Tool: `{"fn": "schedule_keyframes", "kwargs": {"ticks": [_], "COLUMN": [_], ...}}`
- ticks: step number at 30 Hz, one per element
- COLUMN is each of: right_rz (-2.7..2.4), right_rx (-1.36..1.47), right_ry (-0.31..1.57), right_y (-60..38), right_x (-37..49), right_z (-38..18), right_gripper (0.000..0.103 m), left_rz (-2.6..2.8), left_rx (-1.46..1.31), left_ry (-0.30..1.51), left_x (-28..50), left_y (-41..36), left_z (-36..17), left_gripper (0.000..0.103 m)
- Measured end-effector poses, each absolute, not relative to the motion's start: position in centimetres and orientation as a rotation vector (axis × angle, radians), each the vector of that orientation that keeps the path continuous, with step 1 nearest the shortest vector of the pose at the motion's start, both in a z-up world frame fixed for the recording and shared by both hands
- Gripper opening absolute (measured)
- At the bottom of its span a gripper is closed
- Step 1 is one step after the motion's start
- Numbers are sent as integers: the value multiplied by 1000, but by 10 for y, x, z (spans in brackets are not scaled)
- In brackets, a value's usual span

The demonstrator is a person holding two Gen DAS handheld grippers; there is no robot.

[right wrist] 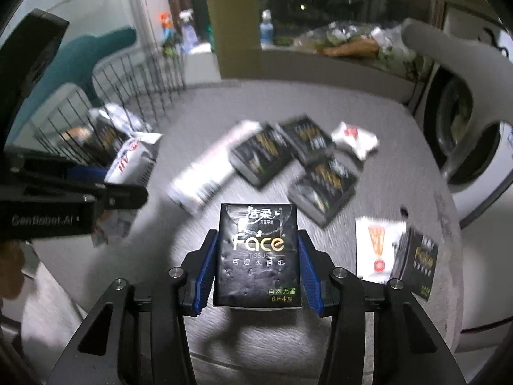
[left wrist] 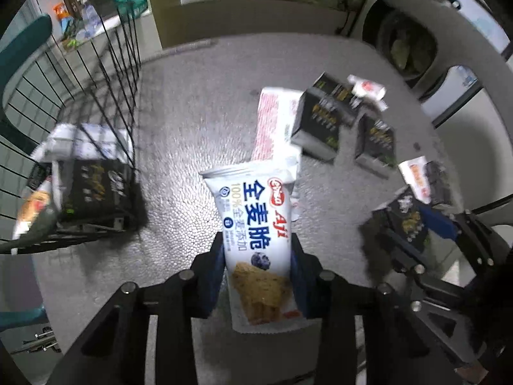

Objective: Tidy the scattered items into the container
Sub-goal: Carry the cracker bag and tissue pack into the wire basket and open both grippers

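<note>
My left gripper [left wrist: 258, 250] is shut on a white Aji cracker packet [left wrist: 256, 234] and holds it above the grey table. The black wire basket [left wrist: 96, 122] stands to its left, with a black tissue pack [left wrist: 96, 189] and white packets inside. My right gripper [right wrist: 256, 243] is shut on a black Face tissue pack [right wrist: 256, 253], held upright above the table. The right gripper and its pack also show in the left wrist view [left wrist: 407, 218]. The left gripper with its packet also shows in the right wrist view [right wrist: 131, 163], next to the basket [right wrist: 128, 96].
Scattered on the table: a white-pink packet [left wrist: 275, 122], black tissue packs [right wrist: 263, 154] [right wrist: 323, 186] [right wrist: 416, 263], small white sachets [right wrist: 352, 138] [right wrist: 378, 247]. A teal chair [right wrist: 105, 45] stands behind the basket. A washing machine [right wrist: 465, 122] is at the right.
</note>
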State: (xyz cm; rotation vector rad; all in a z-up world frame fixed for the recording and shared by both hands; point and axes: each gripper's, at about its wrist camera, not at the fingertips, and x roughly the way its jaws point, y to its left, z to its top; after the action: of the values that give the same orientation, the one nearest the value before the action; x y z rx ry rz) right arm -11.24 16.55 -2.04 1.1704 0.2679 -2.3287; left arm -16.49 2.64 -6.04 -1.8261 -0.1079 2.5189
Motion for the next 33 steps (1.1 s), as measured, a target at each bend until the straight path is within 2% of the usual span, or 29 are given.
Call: {"fn": "schedule_keyframes", "kwargs": {"ticks": [7, 13, 19, 26, 28, 30, 32, 33], "right_rz": [-2318, -2209, -2146, -2157, -2170, -2171, -2176, -2180], "right_rx": [985, 933, 957, 991, 980, 976, 978, 975], "right_ry": [223, 220, 269, 297, 317, 309, 299, 292], "right_y": [103, 20, -45, -73, -71, -69, -63, -61], "right_x": [-116, -119, -122, -128, -128, -129, -130, -131], "right_z": [45, 63, 44, 25, 24, 24, 26, 28], "right_gripper": [47, 47, 47, 48, 54, 58, 58, 58], "left_rz": [2656, 2828, 2908, 2890, 2878, 2882, 2894, 2901], "left_rx": [-1612, -1532, -1667, -1755, -1767, -1762, -1731, -1719], "left_ry": [-161, -270, -372, -437, -446, -461, -473, -468], "left_x": [-162, -151, -153, -158, -153, -152, -150, -149], "left_y": [-10, -83, -161, -193, -197, -201, -202, -202], "left_z": [21, 65, 47, 19, 15, 15, 20, 22], "left_gripper": [40, 40, 40, 40, 40, 42, 52, 54]}}
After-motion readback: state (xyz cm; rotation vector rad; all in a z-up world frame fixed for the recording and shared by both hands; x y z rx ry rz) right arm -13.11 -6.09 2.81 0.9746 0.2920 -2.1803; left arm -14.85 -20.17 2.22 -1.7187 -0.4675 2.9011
